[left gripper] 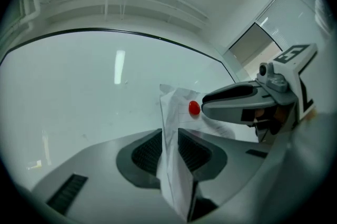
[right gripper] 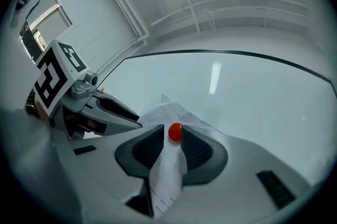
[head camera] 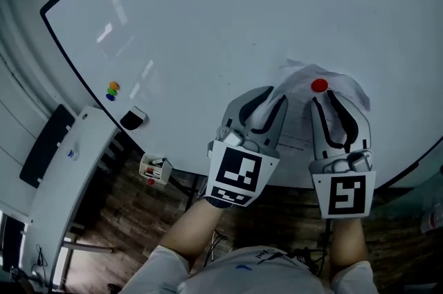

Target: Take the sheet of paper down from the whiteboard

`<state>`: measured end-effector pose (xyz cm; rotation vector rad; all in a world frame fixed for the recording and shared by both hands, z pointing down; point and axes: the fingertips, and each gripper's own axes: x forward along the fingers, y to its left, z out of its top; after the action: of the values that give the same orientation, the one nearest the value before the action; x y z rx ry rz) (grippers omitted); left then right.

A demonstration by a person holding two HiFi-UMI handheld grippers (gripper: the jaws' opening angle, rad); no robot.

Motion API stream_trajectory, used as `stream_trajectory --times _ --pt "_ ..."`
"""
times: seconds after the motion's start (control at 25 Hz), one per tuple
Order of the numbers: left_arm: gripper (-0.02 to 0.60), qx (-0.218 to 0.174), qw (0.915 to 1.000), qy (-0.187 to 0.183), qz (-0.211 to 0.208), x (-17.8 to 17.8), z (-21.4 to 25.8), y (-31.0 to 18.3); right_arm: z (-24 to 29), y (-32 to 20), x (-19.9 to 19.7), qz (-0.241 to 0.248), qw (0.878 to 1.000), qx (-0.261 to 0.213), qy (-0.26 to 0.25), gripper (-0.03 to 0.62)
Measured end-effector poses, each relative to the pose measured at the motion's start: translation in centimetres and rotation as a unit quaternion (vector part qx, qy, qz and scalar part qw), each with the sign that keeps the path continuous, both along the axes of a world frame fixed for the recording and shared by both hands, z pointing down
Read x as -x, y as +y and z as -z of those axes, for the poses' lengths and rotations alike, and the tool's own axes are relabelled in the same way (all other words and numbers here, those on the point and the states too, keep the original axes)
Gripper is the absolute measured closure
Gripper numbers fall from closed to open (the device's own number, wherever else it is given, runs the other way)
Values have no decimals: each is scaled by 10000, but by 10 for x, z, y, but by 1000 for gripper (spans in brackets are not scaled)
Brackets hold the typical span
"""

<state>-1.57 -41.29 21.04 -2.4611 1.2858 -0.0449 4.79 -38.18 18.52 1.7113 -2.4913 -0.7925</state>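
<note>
A crumpled white sheet of paper (head camera: 346,86) hangs on the whiteboard (head camera: 228,23) under a round red magnet (head camera: 319,85). My left gripper (head camera: 268,100) is at the sheet's left side. In the left gripper view a fold of the paper (left gripper: 176,107) is pinched between the left gripper's (left gripper: 169,138) pads. My right gripper (head camera: 325,97) is open at the magnet. In the right gripper view the magnet (right gripper: 175,132) sits between the right gripper's (right gripper: 172,136) tips, and a strip of paper (right gripper: 168,175) runs down through the gap.
Small coloured magnets (head camera: 112,90) and a black eraser (head camera: 133,118) sit at the board's lower left edge. Below them stand a box of markers (head camera: 156,169) and a long white table (head camera: 69,175). The wooden floor shows beneath my arms.
</note>
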Motion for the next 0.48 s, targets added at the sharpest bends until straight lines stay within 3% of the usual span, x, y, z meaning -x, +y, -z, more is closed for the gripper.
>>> stream_trajectory --times 0.16,0.32,0.48 --pt "477 -1 9999 -68 -117 -5 -1 1 2 -6 1 -173 9995 -119 249 475" --pt "479 -1 9999 1 -151 -4 -1 0 6 -9 5 -471 9951 -332 804 462" --pt "554 -109 9999 86 -36 0 0 -4 6 -13 7 -773 9886 -421 1219 459"
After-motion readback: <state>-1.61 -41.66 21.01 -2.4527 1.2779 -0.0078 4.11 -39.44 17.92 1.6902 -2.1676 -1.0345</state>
